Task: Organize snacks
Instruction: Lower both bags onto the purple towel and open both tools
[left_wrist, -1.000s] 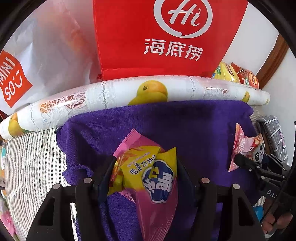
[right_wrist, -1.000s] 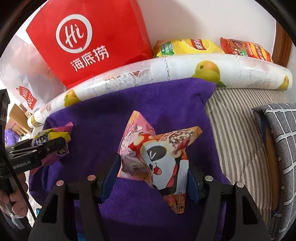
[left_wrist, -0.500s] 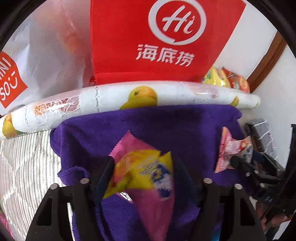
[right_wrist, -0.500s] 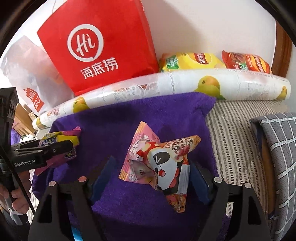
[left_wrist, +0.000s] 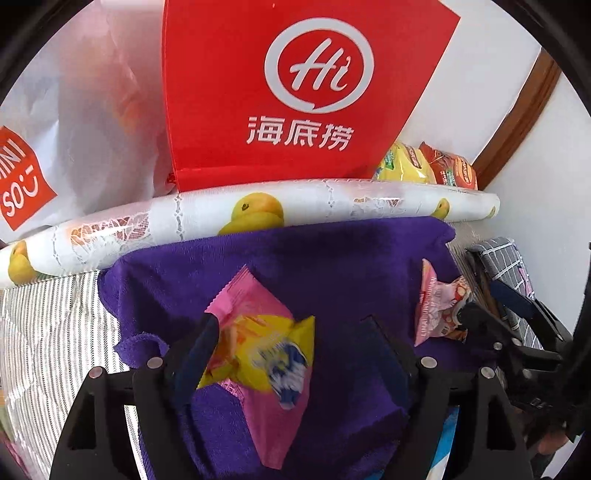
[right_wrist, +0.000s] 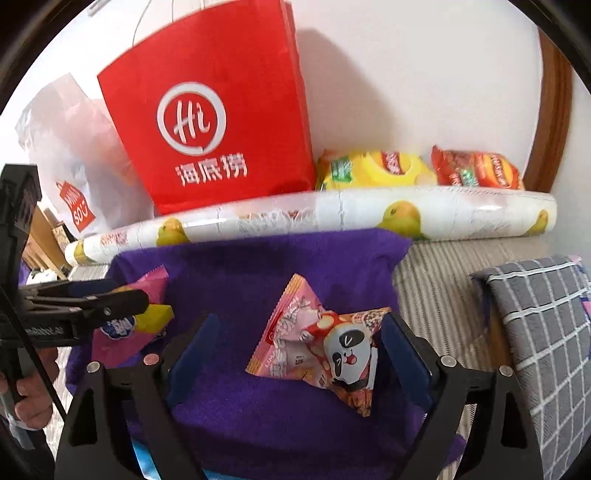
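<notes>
Purple towel (left_wrist: 332, 266) mid-frame | step: dropping snacks | L gripper (left_wrist: 291, 339) jaws just opened, yellow-pink pack (left_wrist: 258, 354) loose between | R gripper (right_wrist: 299, 336) jaws just opened, panda pack (right_wrist: 325, 343) loose between | next: back off, fetch more.

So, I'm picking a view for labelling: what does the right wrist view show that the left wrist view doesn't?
Only the right wrist: the panda face on the pink snack pack and the person's hand on the left gripper's handle.
Only the left wrist: striped cloth left of the towel.
Both: purple towel, red Hi bag, white Miniso bag, fruit-print roll, yellow-and-pink snack pack, both grippers just opened.
</notes>
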